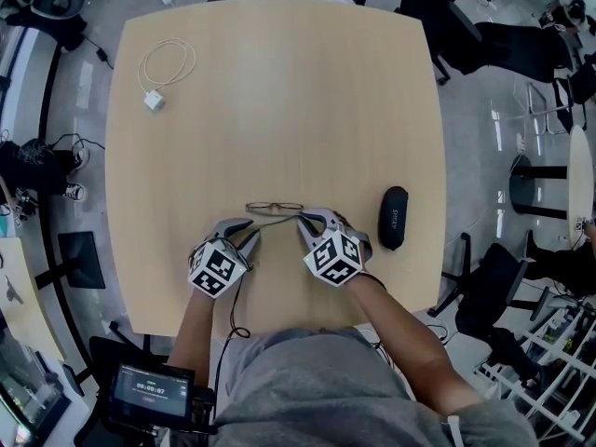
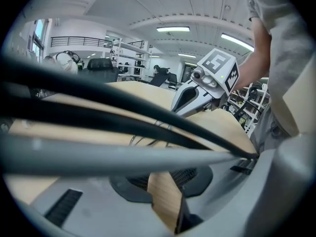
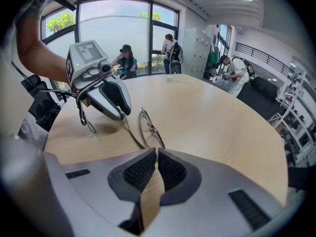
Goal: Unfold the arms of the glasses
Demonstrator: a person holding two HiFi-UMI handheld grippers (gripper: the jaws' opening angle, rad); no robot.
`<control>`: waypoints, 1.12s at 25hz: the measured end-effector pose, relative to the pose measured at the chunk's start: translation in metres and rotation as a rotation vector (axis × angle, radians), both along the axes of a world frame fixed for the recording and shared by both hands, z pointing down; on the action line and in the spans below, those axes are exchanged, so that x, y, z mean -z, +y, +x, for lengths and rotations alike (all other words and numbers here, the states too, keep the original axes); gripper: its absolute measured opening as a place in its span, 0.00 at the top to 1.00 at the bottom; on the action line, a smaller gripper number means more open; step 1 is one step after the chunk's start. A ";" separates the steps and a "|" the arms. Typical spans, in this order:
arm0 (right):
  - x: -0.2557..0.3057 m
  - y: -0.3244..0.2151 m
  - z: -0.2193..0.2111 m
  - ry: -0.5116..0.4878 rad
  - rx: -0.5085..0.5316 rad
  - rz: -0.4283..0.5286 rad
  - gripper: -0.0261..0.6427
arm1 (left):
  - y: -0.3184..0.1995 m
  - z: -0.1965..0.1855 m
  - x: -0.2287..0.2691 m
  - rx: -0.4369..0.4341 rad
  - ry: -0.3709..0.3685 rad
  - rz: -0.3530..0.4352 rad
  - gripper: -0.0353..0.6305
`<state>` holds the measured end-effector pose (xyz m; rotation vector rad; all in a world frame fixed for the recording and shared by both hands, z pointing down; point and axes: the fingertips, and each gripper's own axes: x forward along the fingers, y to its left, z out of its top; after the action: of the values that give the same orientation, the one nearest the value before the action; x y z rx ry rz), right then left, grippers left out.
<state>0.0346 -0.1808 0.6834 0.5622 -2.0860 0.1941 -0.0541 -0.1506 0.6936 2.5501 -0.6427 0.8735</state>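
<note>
Thin wire-framed glasses lie on the wooden table, just ahead of both grippers. My right gripper is shut on the frame's right end; in the right gripper view the frame runs straight into its closed pads. One thin arm stretches from there to the tip of my left gripper, whose jaws look closed on the arm's end. In the left gripper view, dark and grey cables cross the picture and hide its fingertips; the right gripper shows beyond them.
A black glasses case lies just right of the right gripper. A white charger with a coiled cable sits at the table's far left. Office chairs and people stand around the table.
</note>
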 end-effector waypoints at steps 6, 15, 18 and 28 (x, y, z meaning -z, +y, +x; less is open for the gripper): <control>0.000 0.001 -0.001 0.004 -0.009 0.003 0.92 | -0.001 0.004 -0.004 -0.018 -0.039 0.001 0.90; 0.007 0.009 0.000 0.008 -0.021 0.010 0.92 | 0.010 0.007 0.000 0.042 -0.030 -0.033 0.90; 0.007 0.012 0.000 0.011 -0.024 0.011 0.92 | 0.014 0.008 -0.002 0.061 -0.025 -0.044 0.90; 0.009 0.027 0.000 0.014 -0.021 0.005 0.92 | 0.033 0.019 -0.004 0.068 0.001 -0.078 0.91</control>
<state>0.0344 -0.1537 0.6748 0.5872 -2.0684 0.1961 -0.0349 -0.1174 0.6972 2.4451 -0.6776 0.8577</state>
